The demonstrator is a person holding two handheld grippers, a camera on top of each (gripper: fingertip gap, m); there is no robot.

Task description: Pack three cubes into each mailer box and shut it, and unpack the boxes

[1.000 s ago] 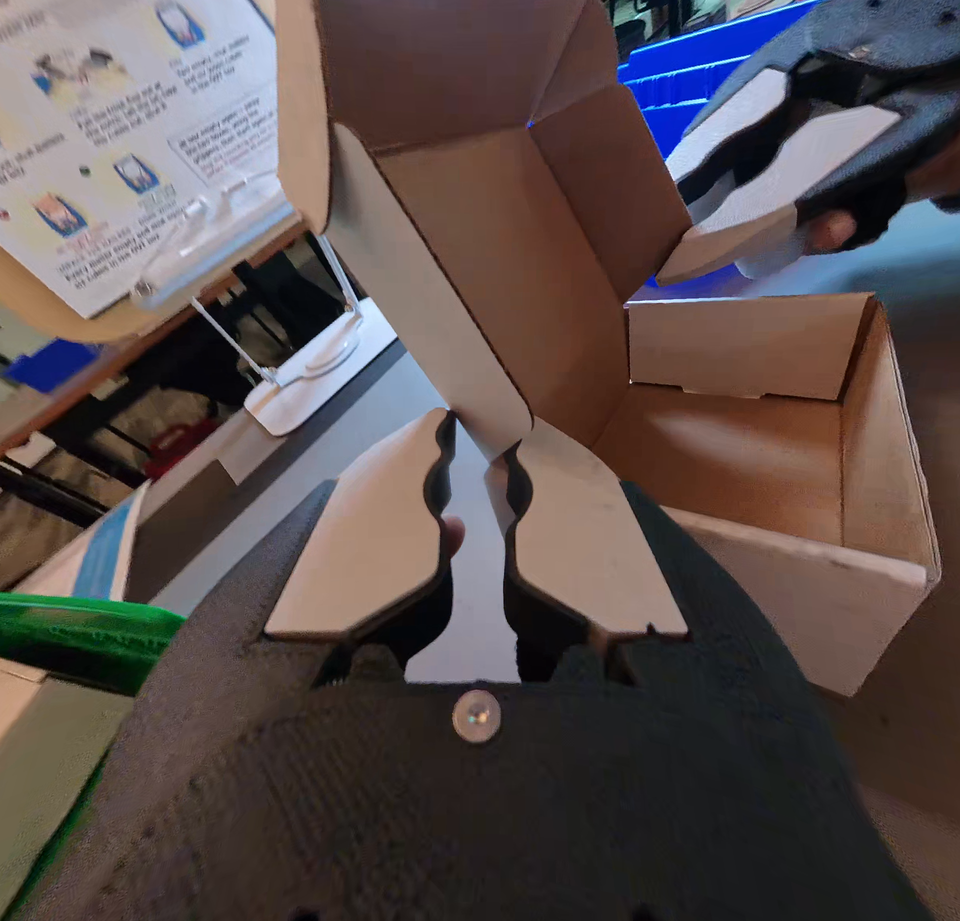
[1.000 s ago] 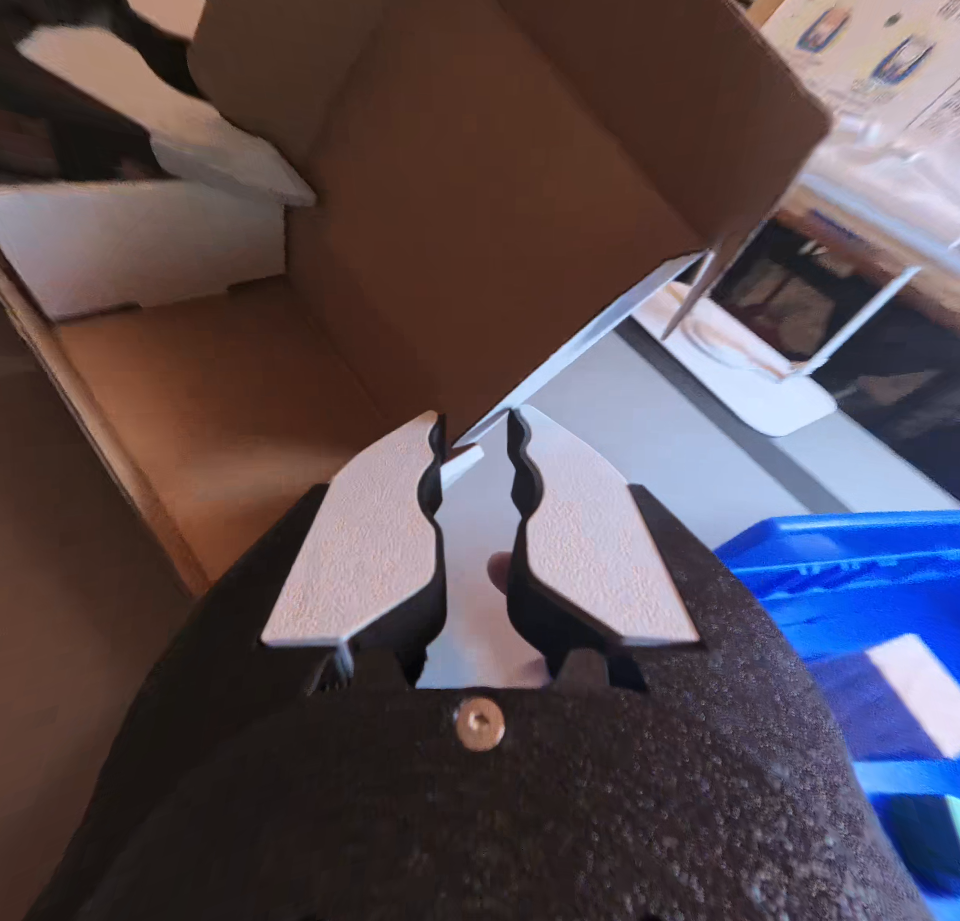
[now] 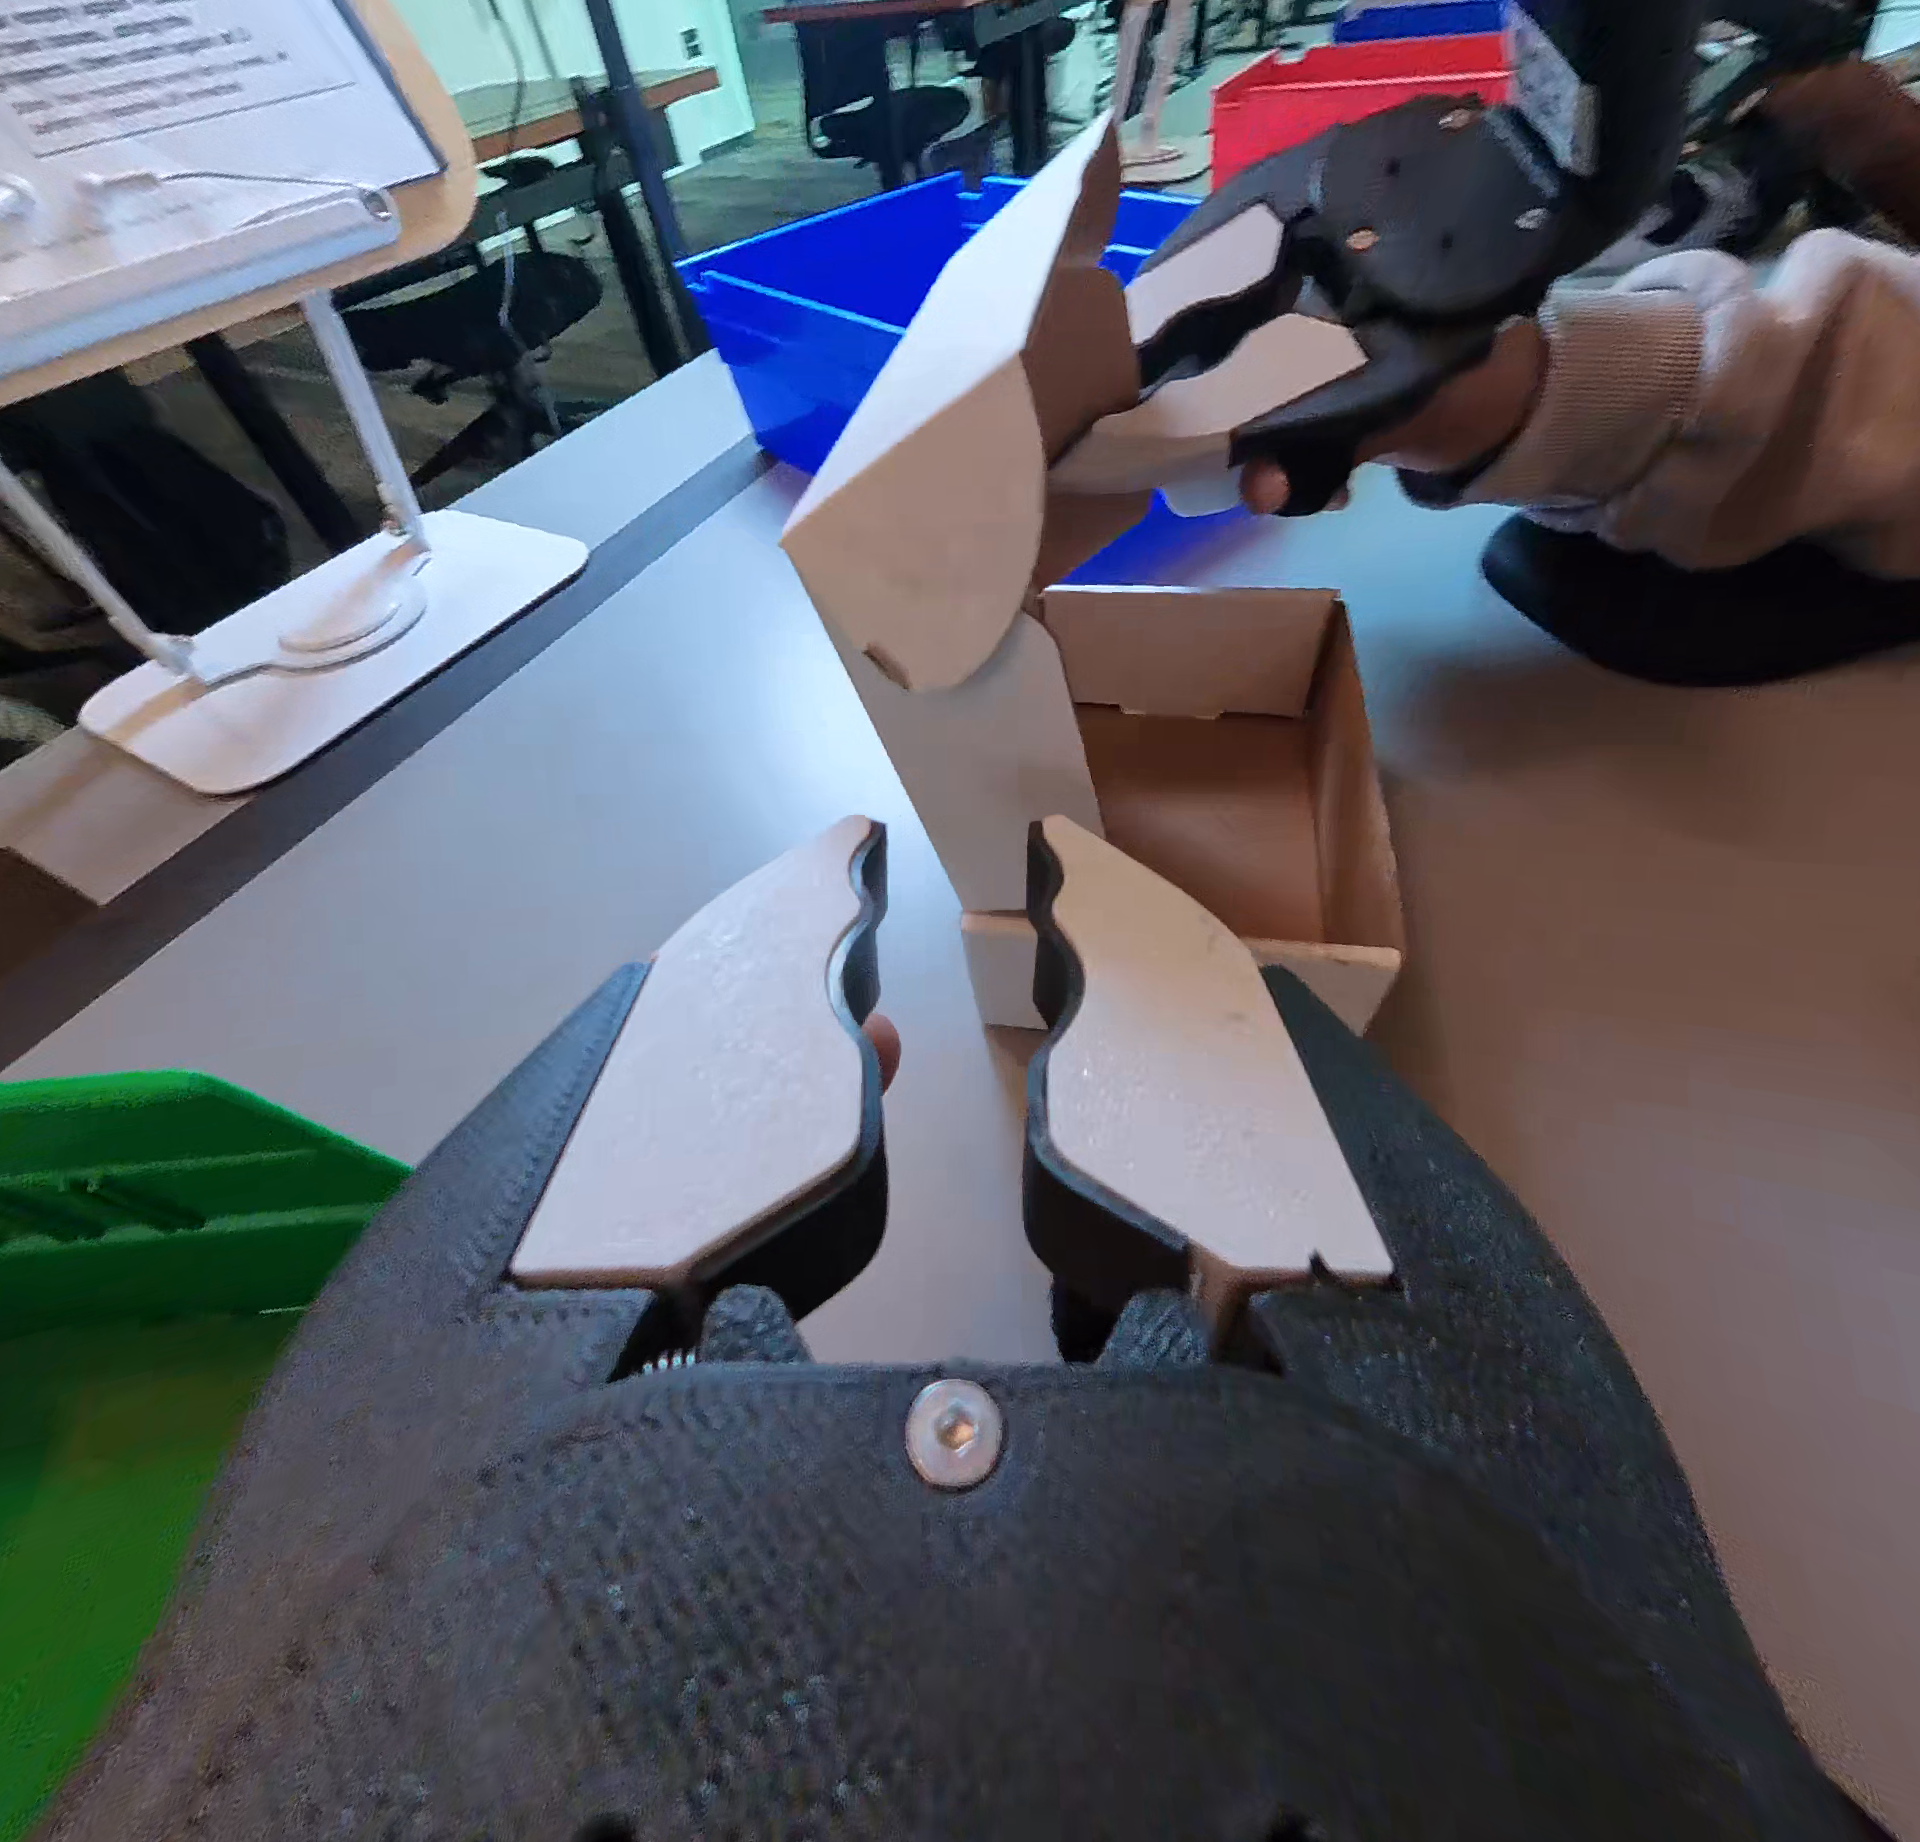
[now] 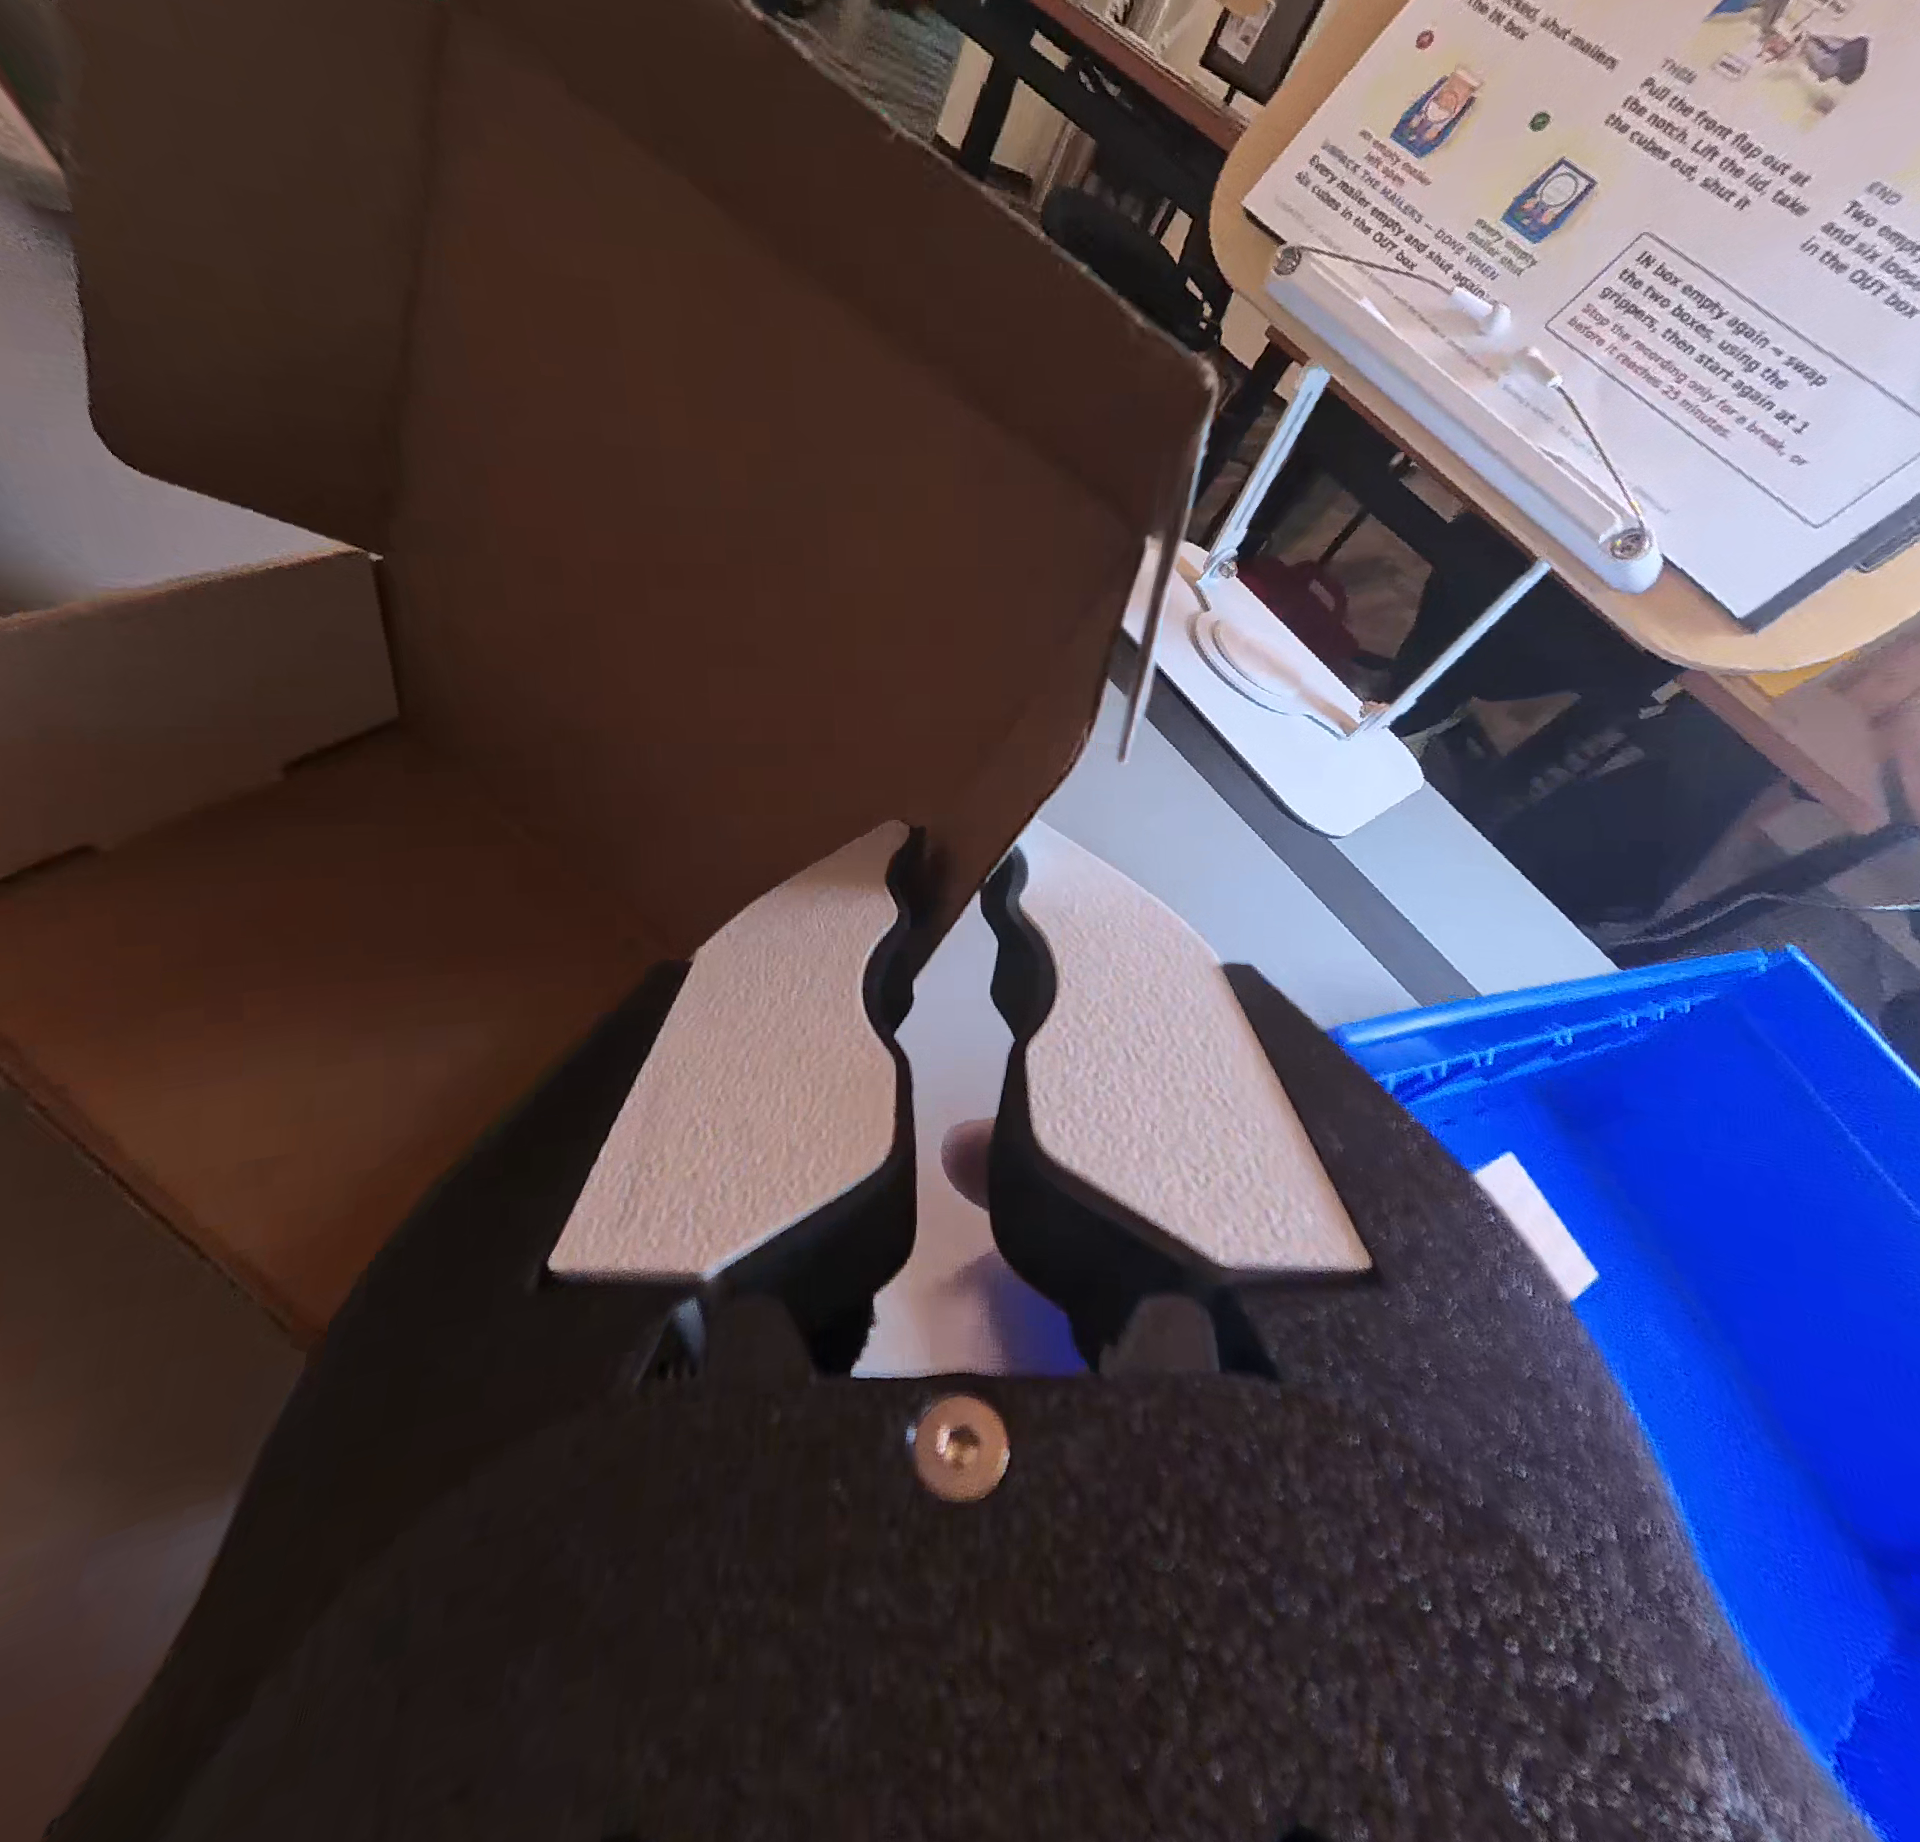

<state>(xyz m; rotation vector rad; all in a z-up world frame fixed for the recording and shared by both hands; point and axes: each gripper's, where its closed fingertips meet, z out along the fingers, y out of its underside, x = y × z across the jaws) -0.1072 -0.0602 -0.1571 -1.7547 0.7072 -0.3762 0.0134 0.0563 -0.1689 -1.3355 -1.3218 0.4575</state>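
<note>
An open cardboard mailer box (image 3: pixel 1351 805) sits on the grey table (image 3: pixel 582 857). What I see of its inside holds no cubes. Its lid (image 3: pixel 935 483) stands raised and tilted over the left side. My right gripper (image 3: pixel 1101 369) reaches in from the upper right and is shut on the lid's side flap. In the right wrist view the flap's edge runs down between the tips of the right gripper (image 4: pixel 956 852), with the lid (image 4: pixel 675 390) above and the box floor (image 4: pixel 312 961) to the left. My left gripper (image 3: pixel 956 836) is open and empty, just in front of the box's near left corner.
A blue bin (image 3: pixel 821 306) stands behind the box and shows in the right wrist view (image 4: pixel 1714 1169). A green bin (image 3: pixel 125 1221) is at the near left and a red bin (image 3: pixel 1351 99) is far back. An instruction sheet on a white stand (image 3: pixel 312 639) sits at the table's far left edge. Spacing between my two grippers at the tips: around 20 cm.
My left gripper has let go of the lid's flap, opened wider and drawn back from the box. My right gripper still holds the lid, which has swung and now shows its white outer side.
</note>
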